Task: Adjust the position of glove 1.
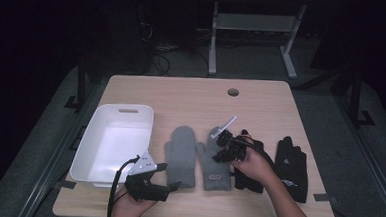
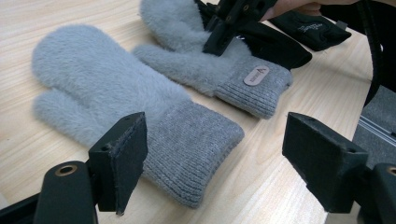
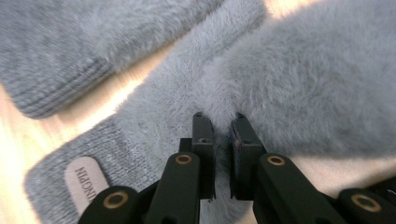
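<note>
Dim room — bright tabletop, blurred close-ups

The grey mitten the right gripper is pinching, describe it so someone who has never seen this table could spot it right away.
Start at the white tub on the wooden table's left side and move right past the first grey mitten. The second grey mitten is the one, pinched by the right gripper. Unlike its twin, it shows a small label on the cuff and lies against a black glove.

Dim room, grey carpet floor (image 1: 253,61)
</note>
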Tool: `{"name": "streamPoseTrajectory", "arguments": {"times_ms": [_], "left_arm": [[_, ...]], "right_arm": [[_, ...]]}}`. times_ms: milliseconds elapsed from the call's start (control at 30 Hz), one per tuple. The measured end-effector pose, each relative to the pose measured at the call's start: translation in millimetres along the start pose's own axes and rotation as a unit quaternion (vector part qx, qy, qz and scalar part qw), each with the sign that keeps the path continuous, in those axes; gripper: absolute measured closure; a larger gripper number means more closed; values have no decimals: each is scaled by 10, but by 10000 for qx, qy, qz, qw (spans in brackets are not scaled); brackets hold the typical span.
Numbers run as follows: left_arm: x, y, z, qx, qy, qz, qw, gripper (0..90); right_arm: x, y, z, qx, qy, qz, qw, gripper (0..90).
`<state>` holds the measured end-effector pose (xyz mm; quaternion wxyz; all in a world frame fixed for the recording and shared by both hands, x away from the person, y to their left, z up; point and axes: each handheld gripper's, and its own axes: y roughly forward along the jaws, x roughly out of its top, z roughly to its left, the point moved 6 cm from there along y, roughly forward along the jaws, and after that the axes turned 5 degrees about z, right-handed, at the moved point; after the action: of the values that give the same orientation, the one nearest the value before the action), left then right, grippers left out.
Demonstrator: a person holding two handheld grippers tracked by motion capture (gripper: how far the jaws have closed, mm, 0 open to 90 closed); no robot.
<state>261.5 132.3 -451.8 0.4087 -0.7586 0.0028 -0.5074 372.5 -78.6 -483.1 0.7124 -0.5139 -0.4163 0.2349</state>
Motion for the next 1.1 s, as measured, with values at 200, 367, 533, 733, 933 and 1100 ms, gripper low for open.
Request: {"name": "streamPoseTrajectory", "arguments": {"times_ms": [200,367,533,733,933,1100], "left_arm": [[1,-26,-1,27,-51,-43,10000,218],[2,-51,-5,44,-40,-74,10000,218],[5,-76,-2,56,-51,-110,9999,218],[22,-119,-13,66,-106,-248,9996,218],[26,-180,-6,139,-77,-302,9994,218],[35,-201,13,151,-167,-398,9990,218]], "right_arm": [[10,-148,57,-25,11,-149,9999,829],[65,-308,103,-78,19,-326,9994,828],[189,-452,199,-3,-19,-484,9988,828],[443,-579,373,187,-69,-642,9977,828],[724,-487,490,350,-9,-656,9972,828],[908,-330,563,500,14,-555,9972,827]]}}
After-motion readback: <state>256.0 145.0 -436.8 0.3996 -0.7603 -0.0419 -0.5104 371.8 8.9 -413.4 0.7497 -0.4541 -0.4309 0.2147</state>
